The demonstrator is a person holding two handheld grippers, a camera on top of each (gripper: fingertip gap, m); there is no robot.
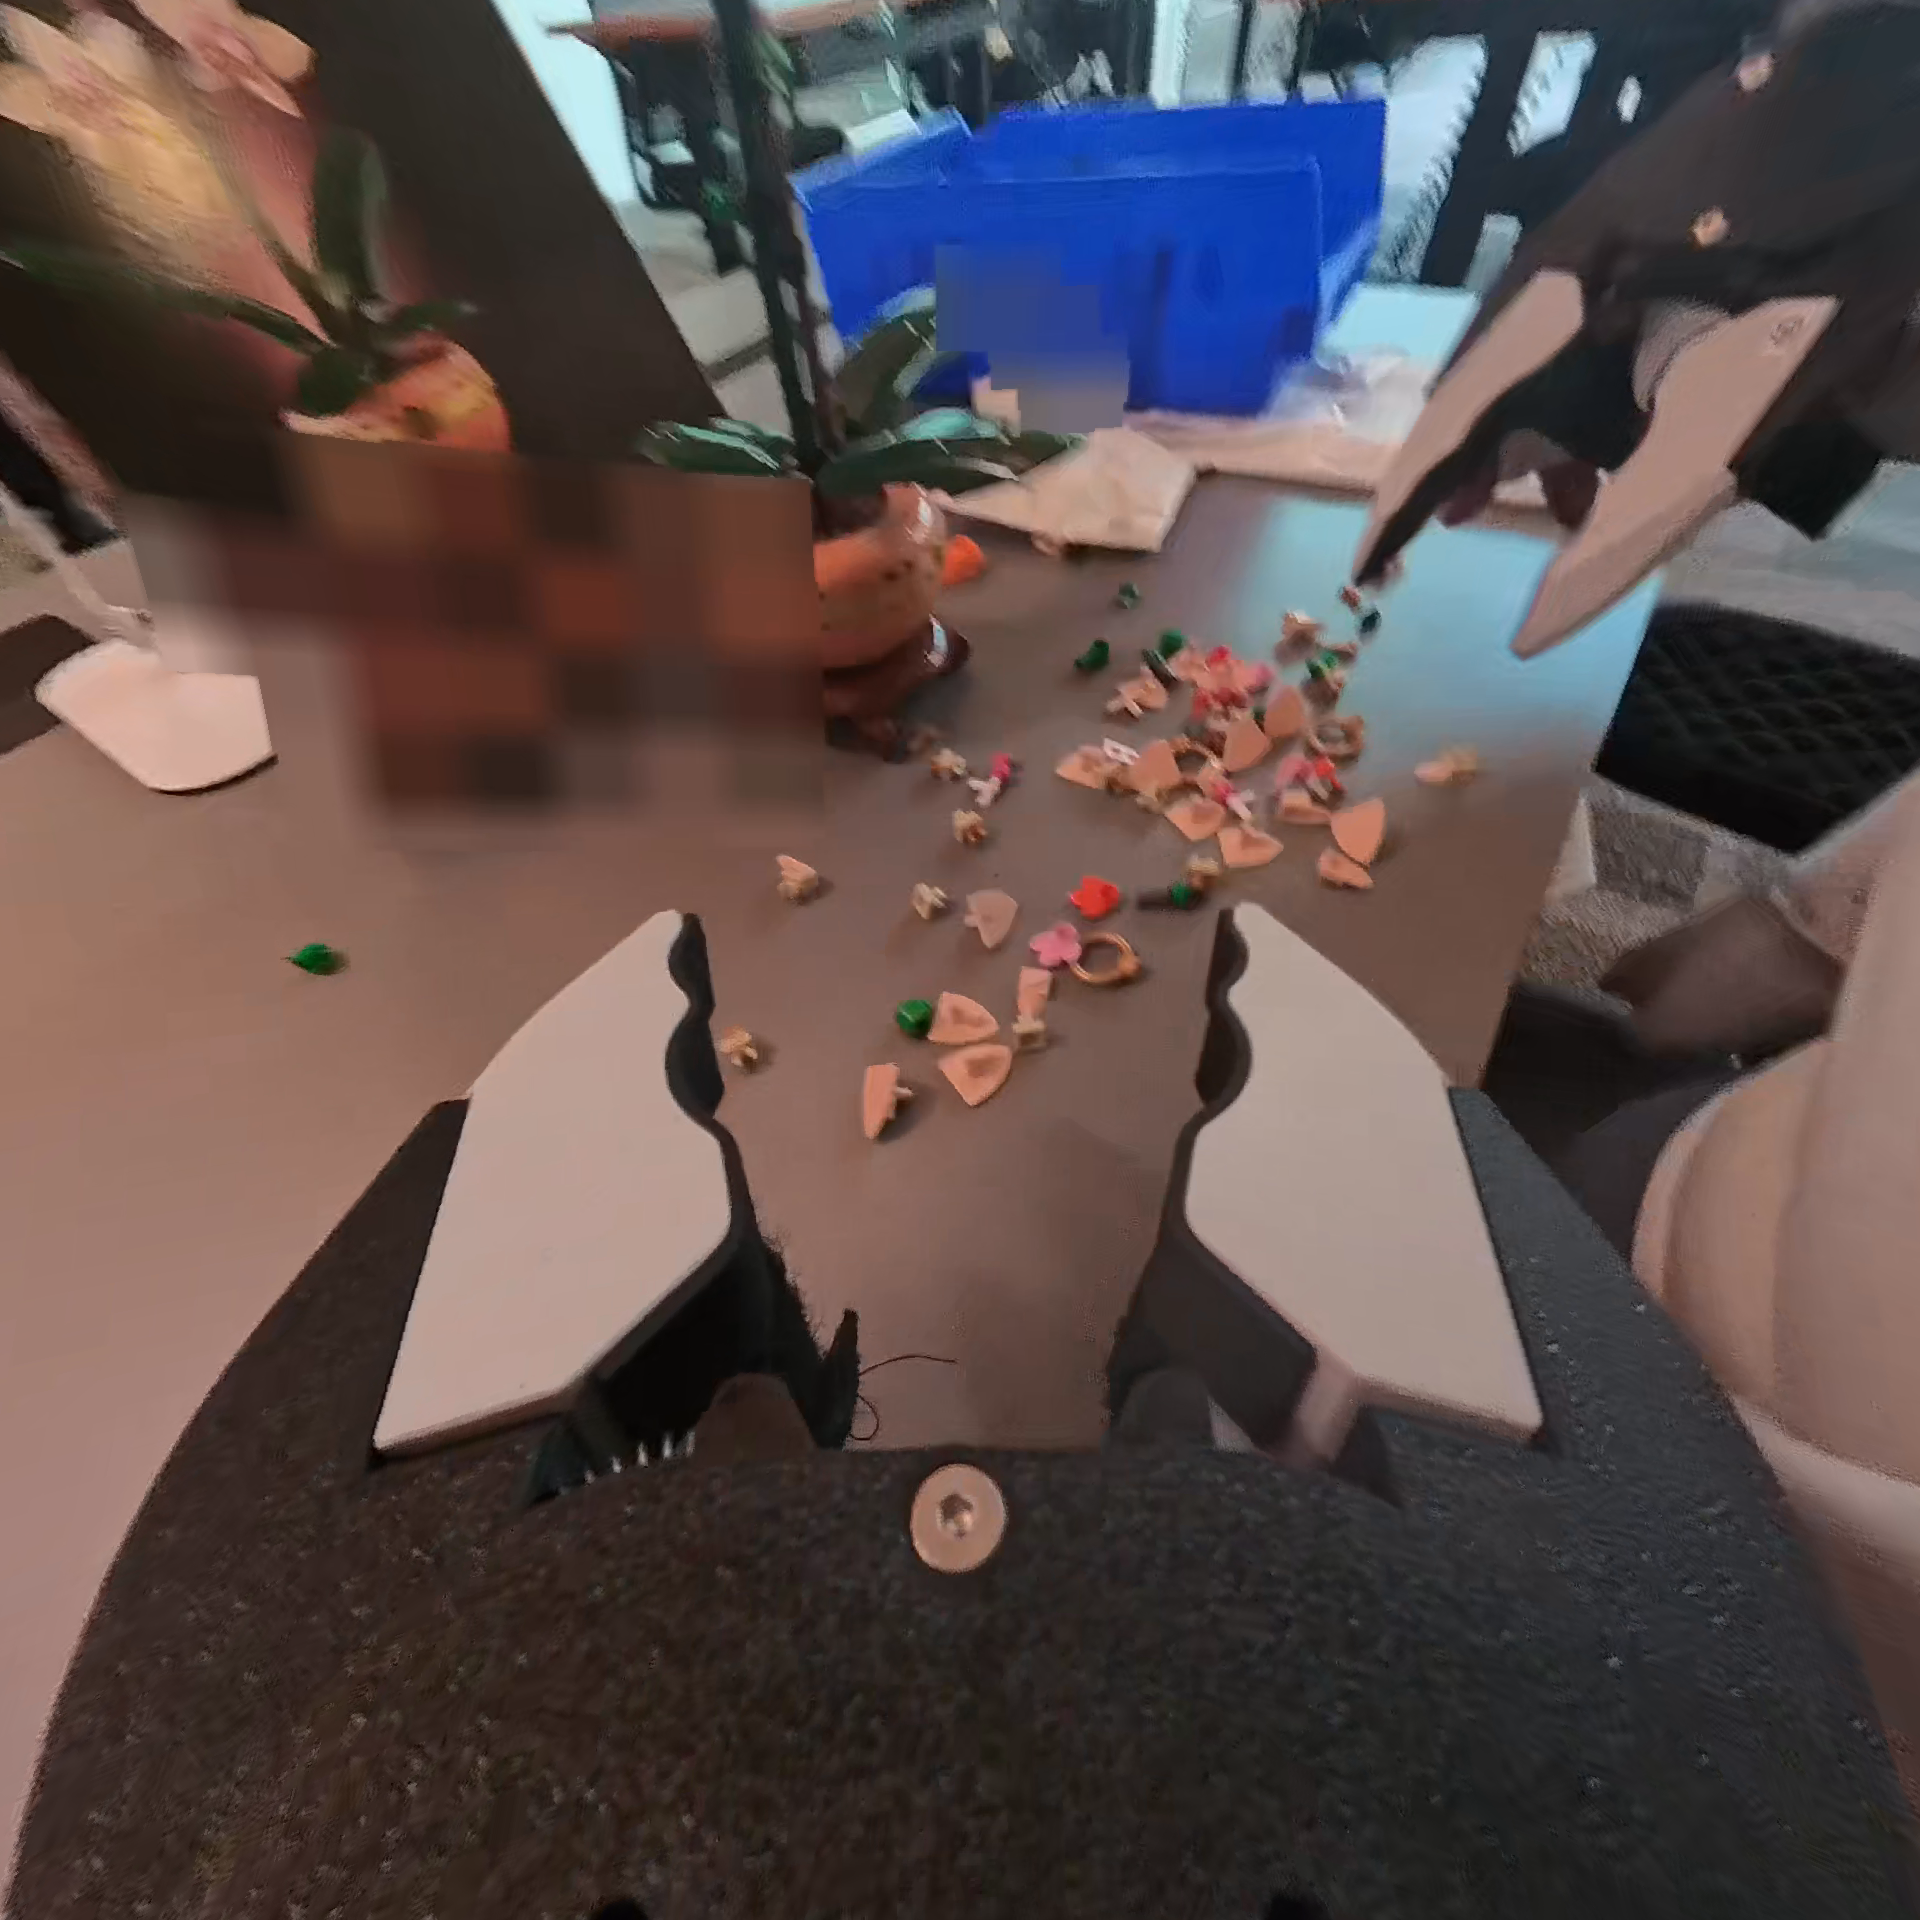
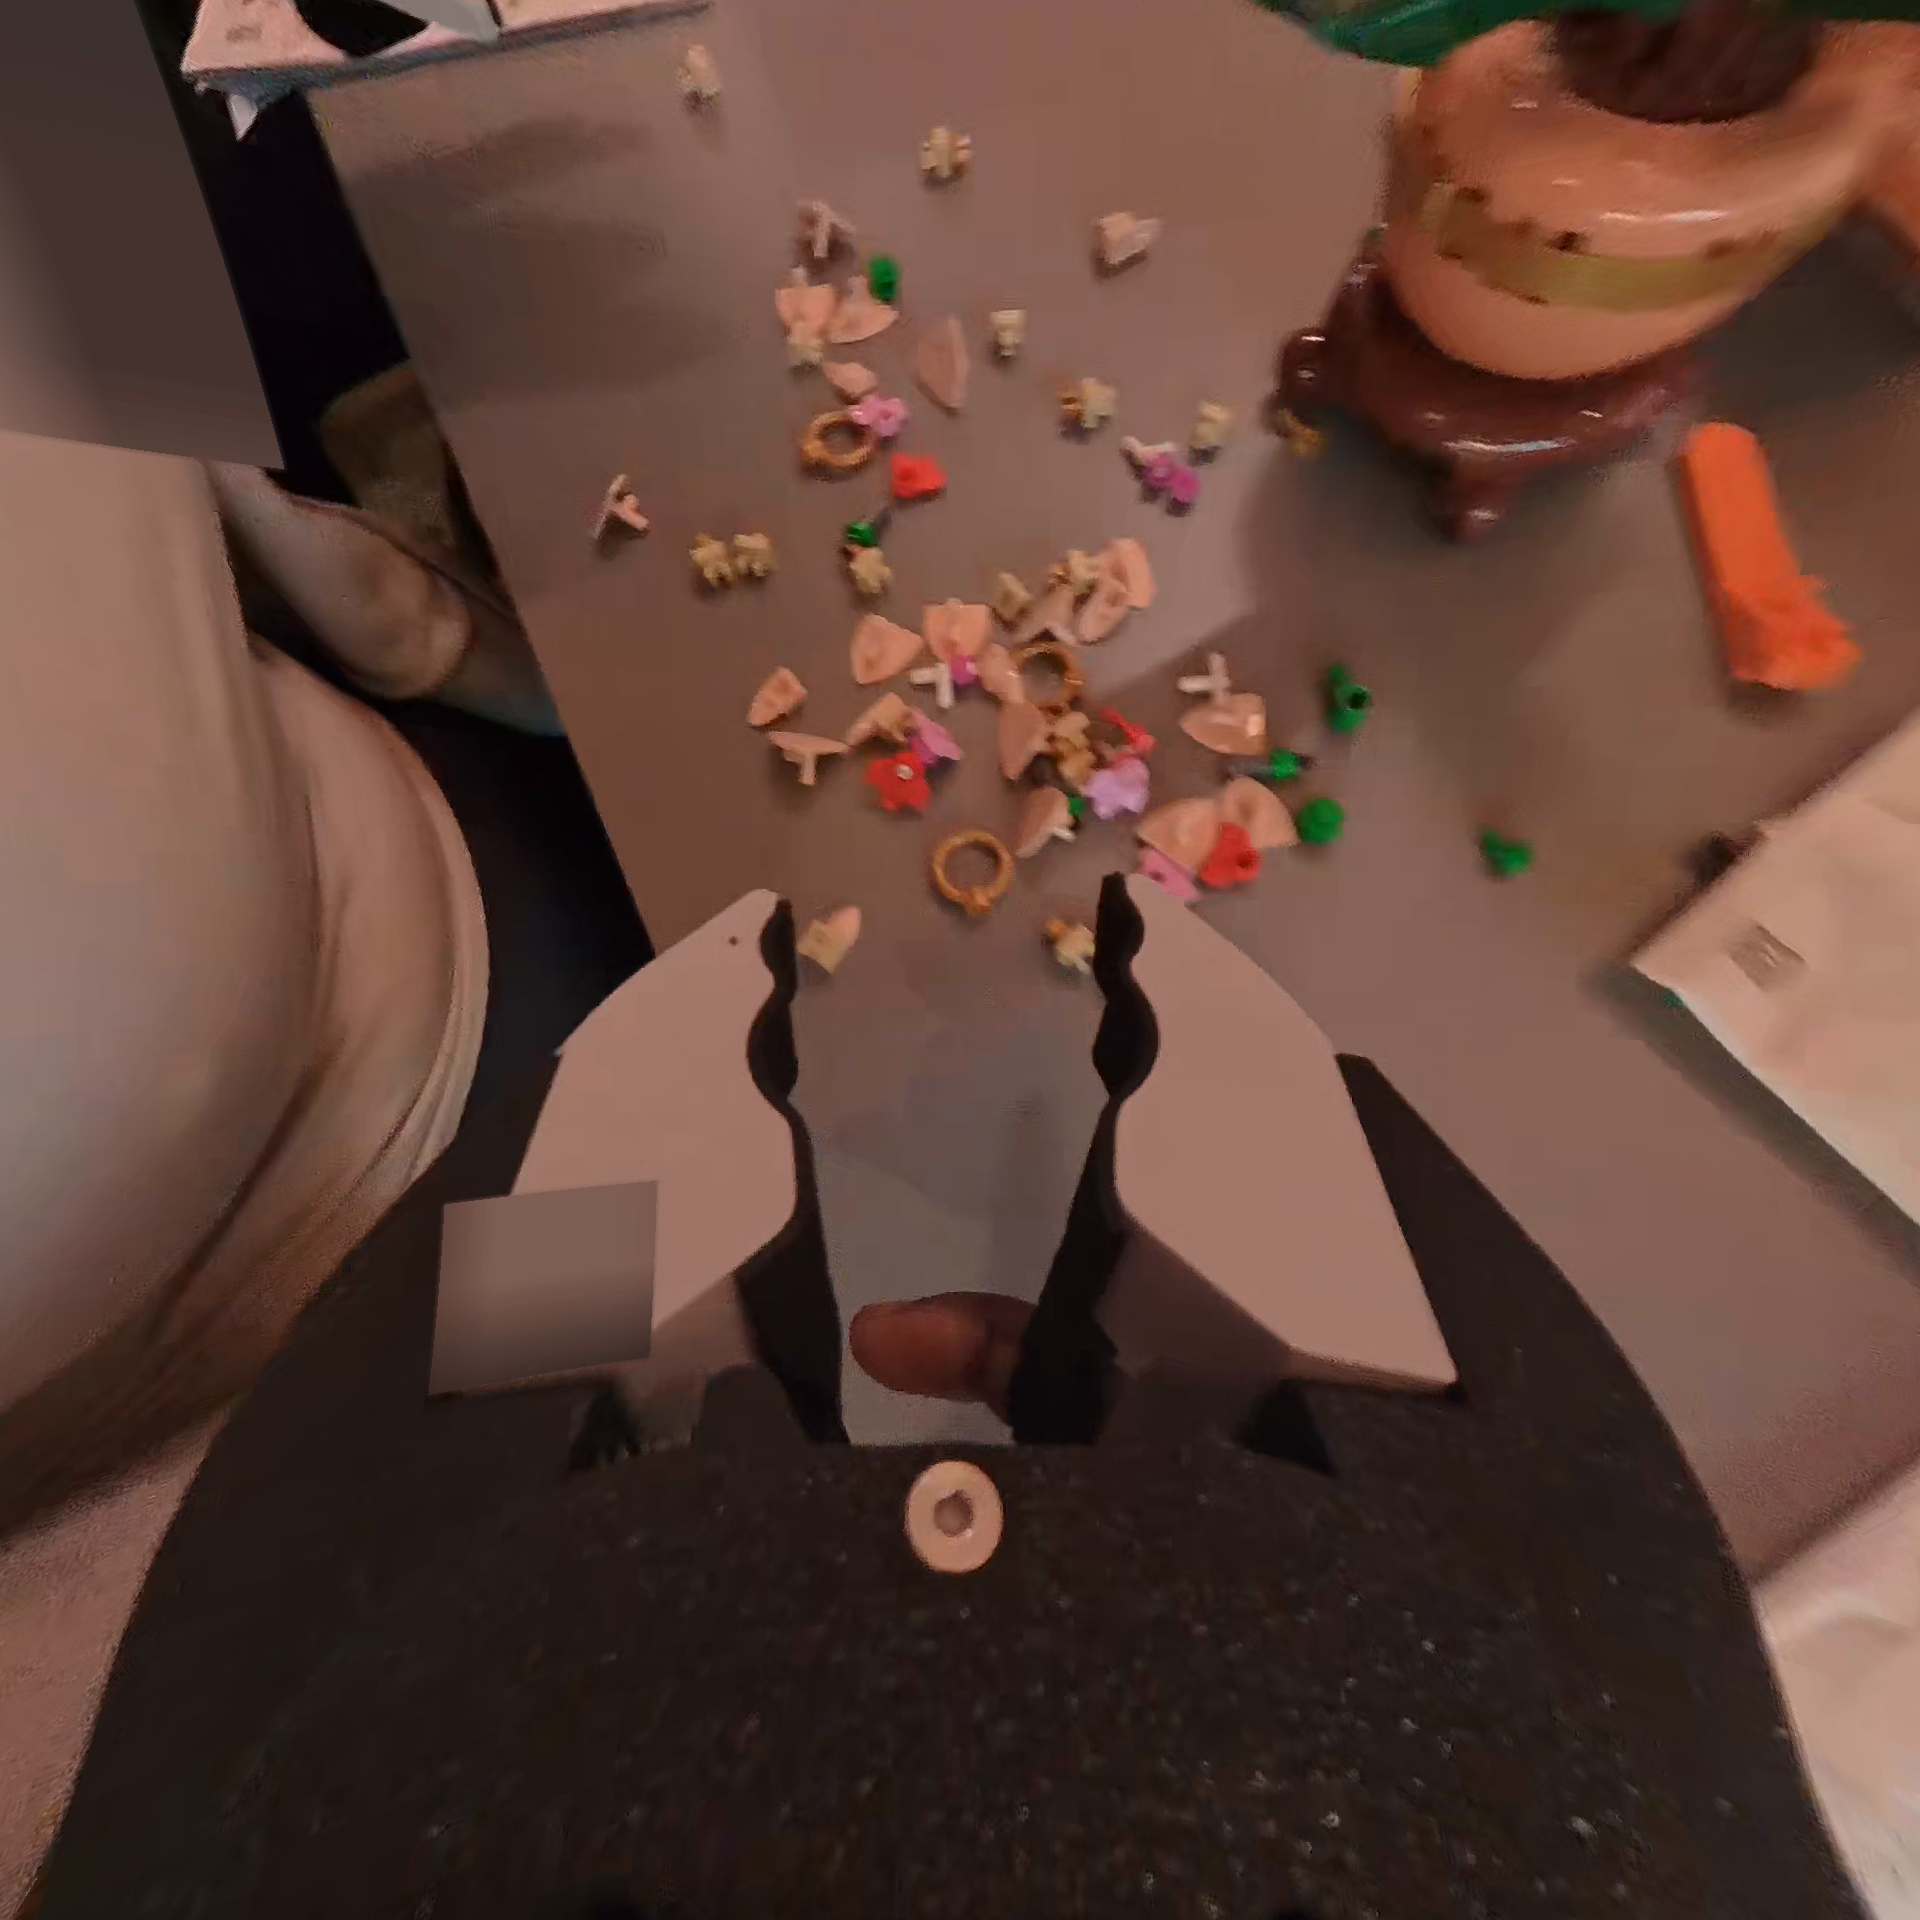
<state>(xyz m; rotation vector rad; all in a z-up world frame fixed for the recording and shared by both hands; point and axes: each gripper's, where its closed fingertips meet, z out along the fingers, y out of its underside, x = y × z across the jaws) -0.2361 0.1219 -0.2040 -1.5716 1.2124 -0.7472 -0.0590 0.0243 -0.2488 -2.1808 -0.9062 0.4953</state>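
The left gripper (image 1: 956,935) hovers above the grey table (image 1: 468,1039) with its jaws spread wide and nothing between them; the nearest things are a few tan petal-shaped pieces (image 1: 971,1044) and a small green stud (image 1: 914,1016) lying just ahead of its fingertips. The right gripper (image 2: 940,914) also hangs over the table (image 2: 582,260), jaws parted and empty, with a gold ring (image 2: 971,862) just beyond its tips and a tan petal piece (image 2: 831,935) beside its left finger. In the left wrist view the right gripper (image 1: 1455,597) shows farther off, above the far end of the scatter near the table's right edge, a tiny piece close by one fingertip; whether it touches is unclear. The scatter of small bricks (image 2: 1039,717) in tan, red, pink and green runs along the table's right side. A peach pot on a brown stand (image 2: 1579,270) with green leaves stands toward the far edge, an orange piece (image 2: 1756,561) beside it. A blue crate (image 1: 1143,239) sits beyond the table.
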